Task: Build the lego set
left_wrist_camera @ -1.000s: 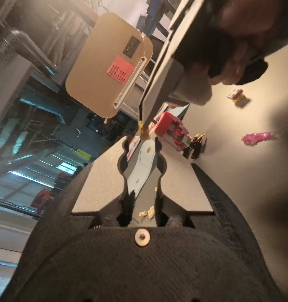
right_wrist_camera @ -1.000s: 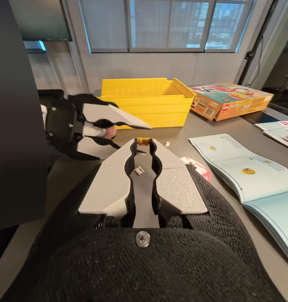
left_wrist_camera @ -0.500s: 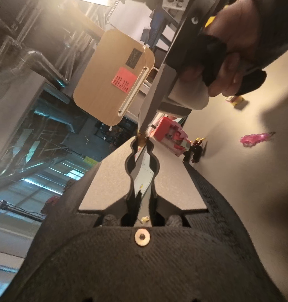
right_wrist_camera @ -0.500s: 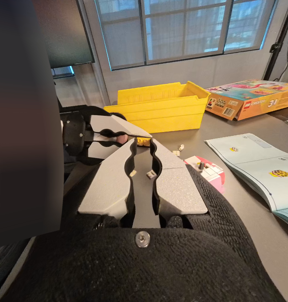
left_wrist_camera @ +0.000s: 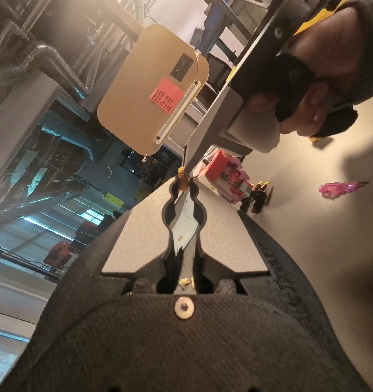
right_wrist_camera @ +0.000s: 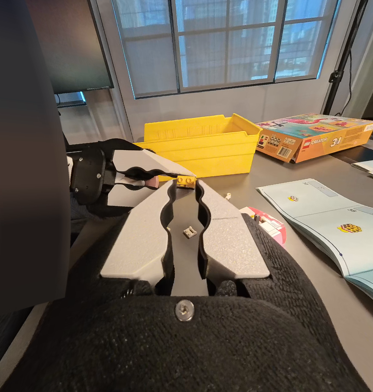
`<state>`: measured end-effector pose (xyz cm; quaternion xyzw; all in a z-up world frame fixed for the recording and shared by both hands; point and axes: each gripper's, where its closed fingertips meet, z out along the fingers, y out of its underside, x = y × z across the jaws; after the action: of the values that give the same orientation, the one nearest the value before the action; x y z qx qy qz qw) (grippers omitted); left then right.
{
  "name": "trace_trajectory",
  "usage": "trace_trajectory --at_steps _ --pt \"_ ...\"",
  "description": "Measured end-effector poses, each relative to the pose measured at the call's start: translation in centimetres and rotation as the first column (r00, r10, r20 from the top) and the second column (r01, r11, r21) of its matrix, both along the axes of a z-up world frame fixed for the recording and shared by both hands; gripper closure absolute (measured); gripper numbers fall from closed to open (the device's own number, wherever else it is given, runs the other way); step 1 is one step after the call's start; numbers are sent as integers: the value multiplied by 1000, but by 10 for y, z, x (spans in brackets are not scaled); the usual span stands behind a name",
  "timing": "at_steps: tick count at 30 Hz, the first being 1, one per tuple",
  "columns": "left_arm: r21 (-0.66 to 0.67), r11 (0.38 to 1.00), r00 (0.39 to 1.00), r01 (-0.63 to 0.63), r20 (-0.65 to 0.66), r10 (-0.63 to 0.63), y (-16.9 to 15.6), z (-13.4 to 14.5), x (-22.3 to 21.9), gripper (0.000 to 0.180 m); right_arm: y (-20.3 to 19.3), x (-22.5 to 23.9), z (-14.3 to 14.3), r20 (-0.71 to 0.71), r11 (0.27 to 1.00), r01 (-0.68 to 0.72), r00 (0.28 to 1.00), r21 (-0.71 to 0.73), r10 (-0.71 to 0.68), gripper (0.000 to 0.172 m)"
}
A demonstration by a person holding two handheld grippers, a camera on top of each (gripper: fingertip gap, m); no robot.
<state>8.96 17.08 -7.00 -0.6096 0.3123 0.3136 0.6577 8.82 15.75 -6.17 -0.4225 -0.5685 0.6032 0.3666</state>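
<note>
A dark blurred patch covers the left edge of the right wrist view, the open booklet (right_wrist_camera: 321, 220) runs off the right edge, and the pink and red brick model (right_wrist_camera: 268, 224) is half hidden behind the right gripper (right_wrist_camera: 185, 182). Both the right gripper and the left gripper (left_wrist_camera: 183, 182) are clamped on one small yellow brick (right_wrist_camera: 185, 181), held above the grey table (right_wrist_camera: 266, 180) in front of the single yellow bin (right_wrist_camera: 200, 146). Two tiny loose pieces lie below, one grey (right_wrist_camera: 190, 231), one white (right_wrist_camera: 228, 195); a flat box (right_wrist_camera: 314, 137) lies behind
</note>
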Motion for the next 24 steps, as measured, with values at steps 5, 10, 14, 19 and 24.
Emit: trace_trajectory --at_steps 5,10,14,19,24 --pt "-16 1000 1000 -2 -8 2 2 -3 1 173 -2 -2 -1 4 1000 -1 1000 -12 1 151" --pt "-10 1000 1000 0 4 0 2 -2 1 173 0 -5 -4 10 999 32 999 35 -32 156" --pt "-1 994 987 111 113 -110 -1 3 14 169 2 4 2 2 994 25 1000 102 -26 156" --pt "-193 898 882 396 352 -313 -6 -19 63 137 62 60 20 -34 973 181 983 142 -178 156" --pt "-419 796 853 436 474 -218 16 -56 103 138 96 110 -29 181 971 161 964 178 -193 156"
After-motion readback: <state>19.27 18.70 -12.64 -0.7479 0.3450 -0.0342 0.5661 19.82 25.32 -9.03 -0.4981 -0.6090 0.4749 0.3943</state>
